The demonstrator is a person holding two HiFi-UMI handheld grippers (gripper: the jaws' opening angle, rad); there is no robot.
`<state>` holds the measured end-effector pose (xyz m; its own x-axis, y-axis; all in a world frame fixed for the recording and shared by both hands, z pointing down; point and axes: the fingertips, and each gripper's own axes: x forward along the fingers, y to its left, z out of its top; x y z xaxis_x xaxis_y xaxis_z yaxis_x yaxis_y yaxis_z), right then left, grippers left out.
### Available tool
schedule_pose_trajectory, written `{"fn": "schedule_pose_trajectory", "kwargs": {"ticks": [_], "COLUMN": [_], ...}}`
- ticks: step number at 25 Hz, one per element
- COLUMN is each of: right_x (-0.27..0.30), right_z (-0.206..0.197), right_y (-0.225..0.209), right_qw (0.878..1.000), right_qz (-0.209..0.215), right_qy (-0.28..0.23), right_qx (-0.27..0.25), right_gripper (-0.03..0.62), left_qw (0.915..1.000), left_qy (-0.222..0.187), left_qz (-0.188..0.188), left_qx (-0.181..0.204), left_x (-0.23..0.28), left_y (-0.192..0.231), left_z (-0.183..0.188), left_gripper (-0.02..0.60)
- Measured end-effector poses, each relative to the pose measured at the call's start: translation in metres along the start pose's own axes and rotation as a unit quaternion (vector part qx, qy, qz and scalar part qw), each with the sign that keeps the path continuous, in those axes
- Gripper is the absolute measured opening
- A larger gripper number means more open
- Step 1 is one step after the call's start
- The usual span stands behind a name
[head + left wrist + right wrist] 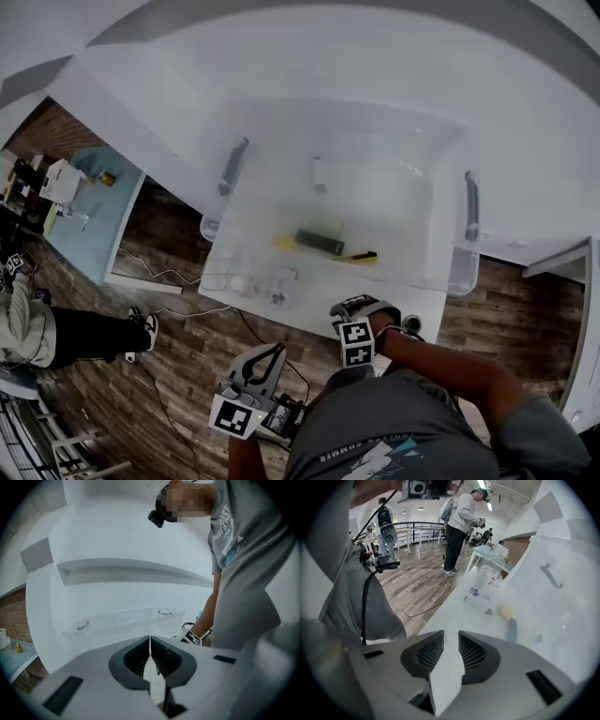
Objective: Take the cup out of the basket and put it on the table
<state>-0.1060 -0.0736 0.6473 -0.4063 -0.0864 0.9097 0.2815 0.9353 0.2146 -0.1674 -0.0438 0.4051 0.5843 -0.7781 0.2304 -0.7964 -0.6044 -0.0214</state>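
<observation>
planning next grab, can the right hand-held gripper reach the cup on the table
Probably yes: the cup stands outside the basket, only bare table between it and the open right hand-held gripper.

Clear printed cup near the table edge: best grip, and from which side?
Take the cup mid-wall, jaws across its width, coming in from the floor-side edge of the table: it looks upright, with the basket close behind it.
</observation>
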Motion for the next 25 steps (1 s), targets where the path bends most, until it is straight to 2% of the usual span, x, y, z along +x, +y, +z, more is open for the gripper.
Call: {"fn": "schedule_pose_trajectory", "kwargs": {"ticks": [3,5,7,8,9,11,12,16,18,25], "right_x": [-0.02,-0.043,-0.074,-0.092,-0.11,-0.143,-0.158,-0.204,-0.221,-0.261], "right_z": [0.013,0.023,0.034,0.038,0.042,0.048,0.049,0.047,0.05,0.06], "right_y": [-0.007,-0.015,-0.027,-0.034,-0.041,-0.052,-0.055,-0.057,-0.056,-0.055], "right_qw": [0.999,0.995,0.984,0.976,0.968,0.955,0.95,0.935,0.931,0.929], "right_qz": [-0.015,-0.027,-0.044,-0.054,-0.066,-0.09,-0.101,-0.14,-0.153,-0.165], "right_qy": [-0.038,-0.084,-0.143,-0.173,-0.199,-0.236,-0.247,-0.272,-0.283,-0.301], "right_qx": [0.016,0.053,0.101,0.121,0.136,0.153,0.16,0.179,0.175,0.134], "right_gripper": [0.108,0.108,0.107,0.087,0.021,0.012,0.012,0.012,0.012,0.012], "left_qw": [1.0,1.0,0.9999,0.9998,0.9996,0.9992,0.9991,0.9988,0.9985,0.9974], "left_qy": [-0.001,-0.004,-0.012,-0.017,-0.023,-0.038,-0.04,0.004,-0.004,-0.035], "left_qz": [-0.003,0.0,0.007,0.01,0.013,0.014,0.009,-0.028,-0.035,-0.024], "left_qx": [0.002,0.003,0.004,0.003,0.003,0.006,0.011,0.04,0.042,0.058], "left_x": [0.001,0.001,0.0,-0.001,-0.001,-0.001,-0.001,0.006,0.01,0.013], "left_y": [-0.003,-0.003,-0.001,0.001,0.002,0.003,0.002,-0.013,-0.018,-0.03], "left_z": [0.003,0.006,0.011,0.014,0.018,0.024,0.025,0.015,0.022,0.044], "left_gripper": [0.015,0.015,0.015,0.015,0.015,0.015,0.015,0.015,0.015,0.015]}}
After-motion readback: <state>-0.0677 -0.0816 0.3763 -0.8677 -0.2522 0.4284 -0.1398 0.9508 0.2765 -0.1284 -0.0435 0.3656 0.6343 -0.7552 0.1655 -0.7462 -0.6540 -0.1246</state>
